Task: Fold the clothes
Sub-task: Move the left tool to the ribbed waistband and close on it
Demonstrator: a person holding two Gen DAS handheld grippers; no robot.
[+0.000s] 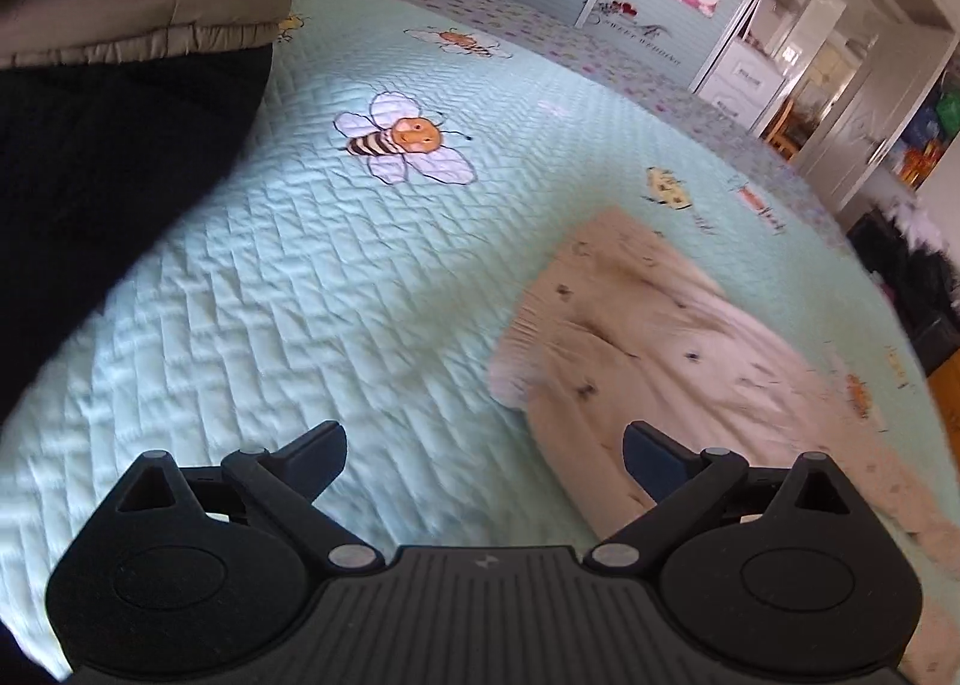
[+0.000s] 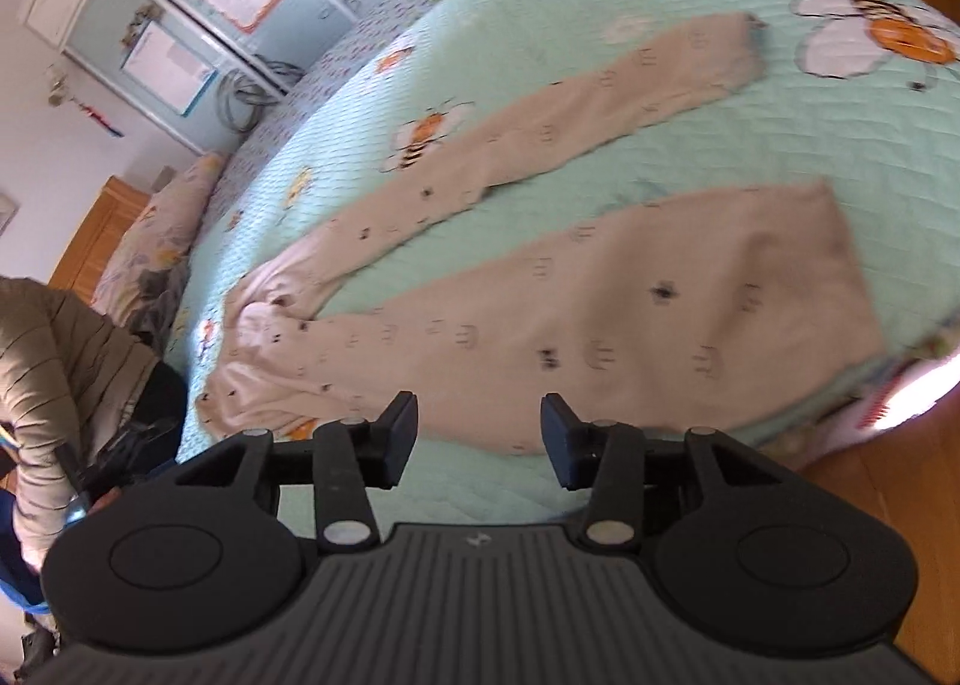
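One pair of beige trousers point(image 2: 630, 289) with small dark prints, spread flat on one mint-green quilted bedspread point(image 2: 750, 144). Two legs, splayed apart in a V, joined at a bunched waist toward the left of the right wrist view; both cuffs toward the right, the nearer leg close to the bed's edge, the farther one ending just beside a large embroidered bee. In the left wrist view, only one end of the trousers point(image 1: 648, 337) visible, blurred, lying at lower right on the bedspread point(image 1: 300, 295).

Left gripper point(image 1: 485, 448): jaws wide apart, nothing between them, raised above the quilt; its right fingertip in front of the trouser cloth, contact impossible to judge.

Right gripper point(image 2: 479, 433): jaws partly apart, roughly half-wide, empty, poised over the near edge of the closer trouser leg without pinching it.

Bees on the quilt: one large bee point(image 1: 405, 141) sharp in the left wrist view, one more near the far edge, plus a few smaller motifs too blurred to count. In the right wrist view, at least three bees, the largest point(image 2: 876, 33) at upper right.

One person in a beige puffer jacket point(image 2: 54, 361) at the left edge. One patterned pillow point(image 2: 162, 229) at the bed's head. Sliding wardrobe doors point(image 2: 198, 18) behind, with several posters. Wooden floor point(image 2: 888, 481) at lower right.
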